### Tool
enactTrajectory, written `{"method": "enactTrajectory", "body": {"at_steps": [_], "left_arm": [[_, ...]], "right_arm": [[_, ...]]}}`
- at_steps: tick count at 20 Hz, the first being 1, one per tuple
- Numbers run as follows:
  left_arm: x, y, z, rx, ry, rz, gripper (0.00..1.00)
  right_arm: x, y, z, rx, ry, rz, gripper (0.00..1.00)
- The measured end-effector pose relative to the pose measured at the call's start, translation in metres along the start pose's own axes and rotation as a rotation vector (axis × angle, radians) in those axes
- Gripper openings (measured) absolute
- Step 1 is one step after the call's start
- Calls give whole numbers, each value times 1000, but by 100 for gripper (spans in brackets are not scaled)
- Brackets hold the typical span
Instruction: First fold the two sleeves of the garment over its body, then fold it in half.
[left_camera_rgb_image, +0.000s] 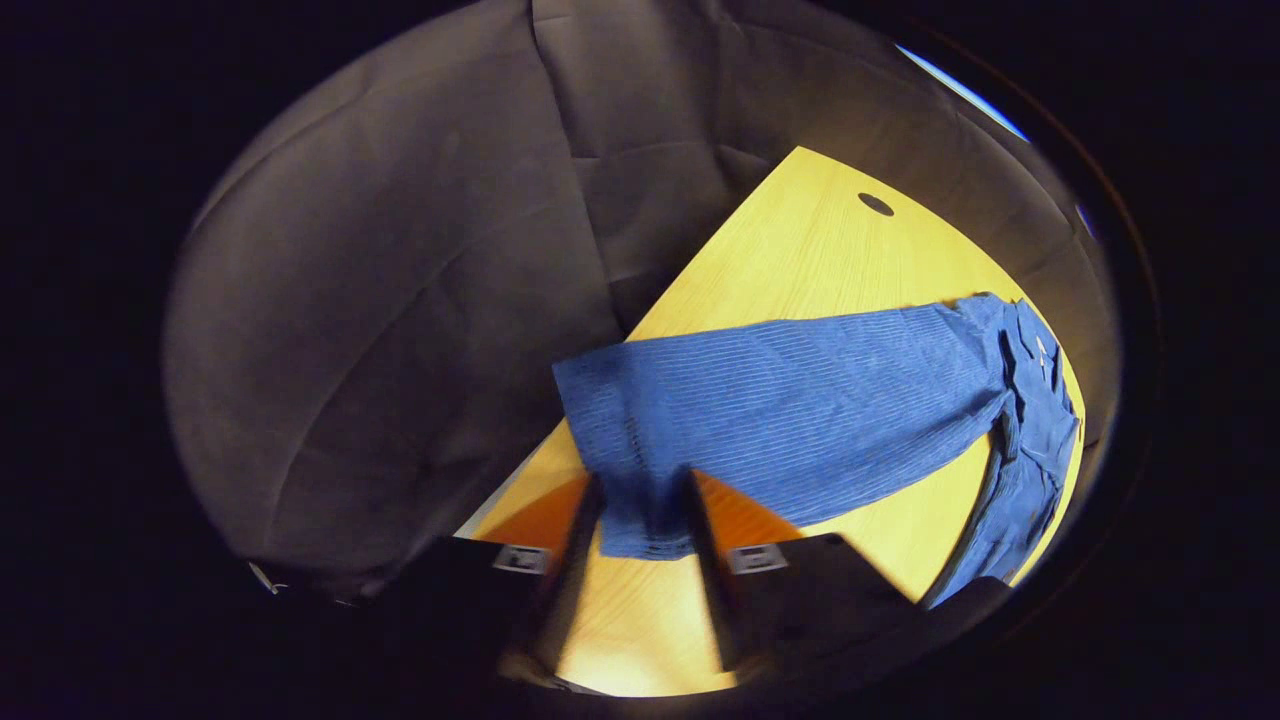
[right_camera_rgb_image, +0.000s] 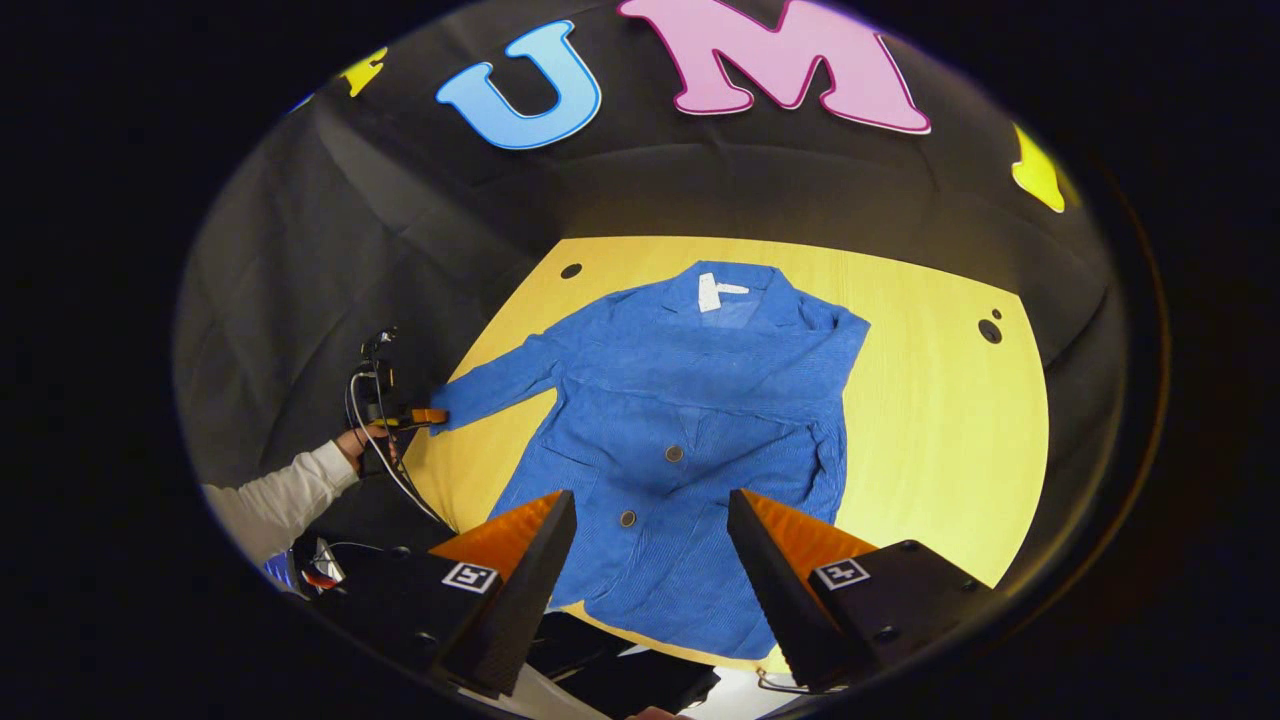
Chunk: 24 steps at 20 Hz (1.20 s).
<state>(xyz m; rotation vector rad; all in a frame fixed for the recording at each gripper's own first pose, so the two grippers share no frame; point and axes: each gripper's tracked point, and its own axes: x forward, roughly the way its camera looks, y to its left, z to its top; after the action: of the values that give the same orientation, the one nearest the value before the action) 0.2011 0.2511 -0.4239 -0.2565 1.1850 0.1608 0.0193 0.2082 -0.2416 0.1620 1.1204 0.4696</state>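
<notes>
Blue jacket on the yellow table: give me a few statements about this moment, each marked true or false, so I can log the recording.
1. The blue jacket lies spread front-up on the yellow table. True.
2. The left hand-held gripper has the cuff of one sleeve between its fingers. True; the cuff end sits between them, though full contact cannot be confirmed.
3. The right hand-held gripper is shut on the jacket's hem. False; its jaws stand wide open above the lower part of the jacket.
4. The jacket is already folded in half. False; its body lies at full length.
5. The sleeve at the left gripper is folded over the body. False; it stretches outward toward the table's edge.
</notes>
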Motion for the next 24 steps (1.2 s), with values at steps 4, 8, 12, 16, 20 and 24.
{"method": "enactTrajectory", "body": {"at_steps": [4, 8, 12, 16, 20, 24], "left_arm": [[1, -2, 1, -18, -17, -56, 0], [-17, -19, 7, -21, -52, -126, 0], [-54, -51, 26, 54, -90, -178, 0], [-103, -115, 55, 116, -150, -262, 0], [-161, -208, 75, 279, -226, -344, 0], [-197, -323, 78, 403, -267, -441, 0]], "right_arm": [[-16, -4, -10, 3, 8, 12, 98], [-14, -8, -15, 1, 7, 18, 98], [-19, -14, -16, 26, -5, 40, 98], [-25, -25, -17, 40, -14, 63, 98], [-43, -46, -14, 58, -30, 76, 98], [-63, -79, -18, 88, -59, 63, 98]]}}
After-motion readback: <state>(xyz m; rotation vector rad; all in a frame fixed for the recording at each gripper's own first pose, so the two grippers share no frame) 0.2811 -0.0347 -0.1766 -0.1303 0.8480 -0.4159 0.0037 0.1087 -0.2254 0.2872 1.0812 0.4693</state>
